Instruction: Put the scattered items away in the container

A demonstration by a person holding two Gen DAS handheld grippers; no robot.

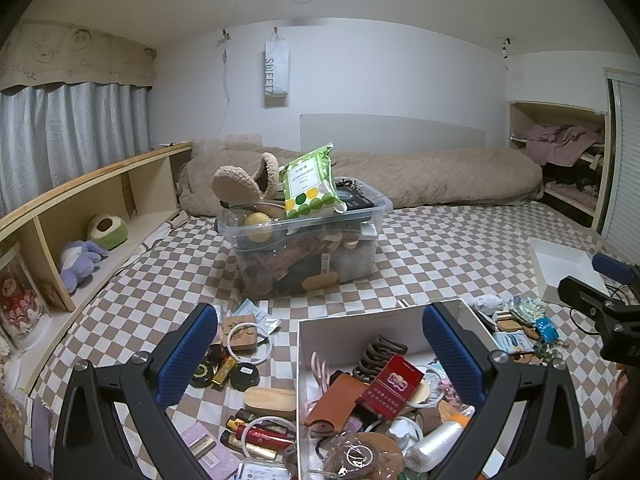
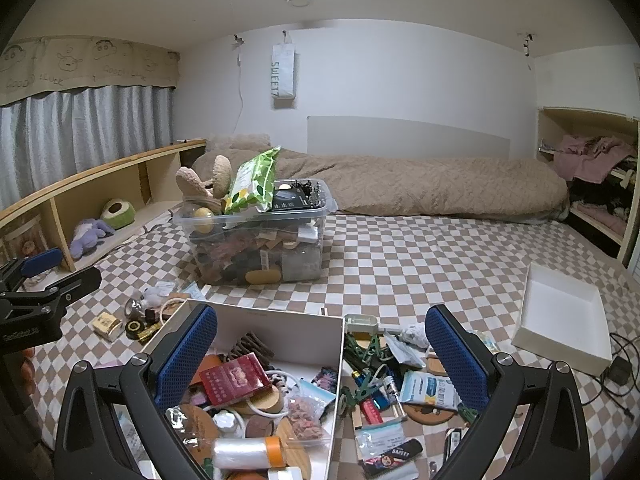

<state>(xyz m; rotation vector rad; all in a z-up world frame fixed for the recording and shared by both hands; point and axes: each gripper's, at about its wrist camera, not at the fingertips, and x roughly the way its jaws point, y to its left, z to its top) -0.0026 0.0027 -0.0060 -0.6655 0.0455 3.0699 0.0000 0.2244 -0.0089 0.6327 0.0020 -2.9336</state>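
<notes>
Before you on the bed [image 2: 400, 264]: open box [image 2: 256, 324], filled with small items | loose items left [image 1: 240, 360] and right [image 2: 400, 384] of it | behind it: clear bin [image 2: 260, 240], heaped full | far right: empty tray [image 2: 560, 312] | left: shelf [image 1: 80, 216] holding plush toys | behind the bin: rolled blanket [image 2: 420, 188] along the wall.

The near end of the white cardboard box [image 1: 384, 312] is cut off by the lower edge in both views. Its lowest contents are buried under the upper layer. In the clear plastic bin [image 2: 256, 240], the items are blurred by the wall. The print on the small packets [image 2: 428, 390] cannot be read.
</notes>
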